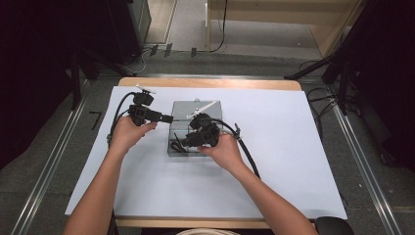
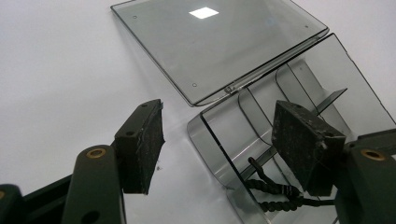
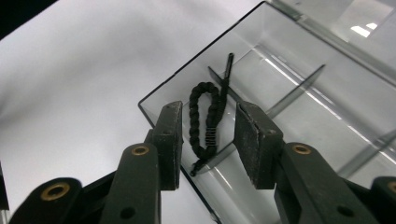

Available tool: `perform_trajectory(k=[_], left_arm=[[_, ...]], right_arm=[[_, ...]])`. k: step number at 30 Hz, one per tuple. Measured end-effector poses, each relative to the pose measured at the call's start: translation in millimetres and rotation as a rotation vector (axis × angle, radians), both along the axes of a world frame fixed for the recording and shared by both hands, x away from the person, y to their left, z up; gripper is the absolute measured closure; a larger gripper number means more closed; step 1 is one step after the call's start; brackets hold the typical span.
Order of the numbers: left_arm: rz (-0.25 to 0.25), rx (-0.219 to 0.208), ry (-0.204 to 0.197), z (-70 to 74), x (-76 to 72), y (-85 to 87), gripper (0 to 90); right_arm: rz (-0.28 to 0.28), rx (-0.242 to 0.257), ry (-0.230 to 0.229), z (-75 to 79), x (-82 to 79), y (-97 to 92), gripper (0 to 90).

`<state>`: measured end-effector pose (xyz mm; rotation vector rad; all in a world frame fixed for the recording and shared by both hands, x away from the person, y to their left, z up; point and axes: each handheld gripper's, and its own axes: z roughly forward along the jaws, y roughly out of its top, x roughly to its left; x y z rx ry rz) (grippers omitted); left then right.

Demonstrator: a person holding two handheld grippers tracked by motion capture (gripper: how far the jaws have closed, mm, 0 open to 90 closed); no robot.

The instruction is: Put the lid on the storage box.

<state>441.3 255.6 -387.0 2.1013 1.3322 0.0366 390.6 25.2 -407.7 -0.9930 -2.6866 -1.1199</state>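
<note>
High view: a clear grey plastic box (image 1: 195, 128) sits mid-bench, lid (image 1: 196, 107) open toward the far edge; both hand-held grippers meet at it.

Left gripper view: the left hand-held gripper (image 2: 218, 140) gapes wide, empty, straddling the box's rounded corner.

Right gripper view: the right hand-held gripper (image 3: 206, 145) hovers half-open, holding nothing, above a braided black bracelet (image 3: 206, 117) in the corner compartment. Lifting or leaving it seems undecided.

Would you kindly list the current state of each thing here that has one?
Clear smoky plastic compartment box: open, hinged lid flat on the table.
Black braided cord bracelet: lying loose in a corner compartment.
Left gripper: open, straddling the box's wall.
Right gripper: open above the bracelet.
</note>
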Motion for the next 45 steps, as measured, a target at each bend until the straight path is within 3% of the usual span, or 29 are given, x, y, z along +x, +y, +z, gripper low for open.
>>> perform_trajectory(k=[14,23,35,45], left_arm=[[-0.011,0.003,-0.014,-0.2,0.1,-4.5,35.8],[0.002,-0.026,-0.012,-1.7,2.6,-7.0,37.2],[-0.019,-0.01,-0.024,0.1,3.8,-13.3,41.9],[-0.005,-0.01,-0.032,-2.6,7.4,-13.5,44.5]], right_arm=[[-0.053,0.057,-0.049,7.9,6.3,-28.0,59.7],[-0.092,0.065,-0.081,18.7,9.4,-49.0,59.0],[-0.153,0.063,-0.087,16.2,18.4,-71.6,59.4],[-0.201,0.044,-0.09,11.7,28.1,-81.2,60.2]])
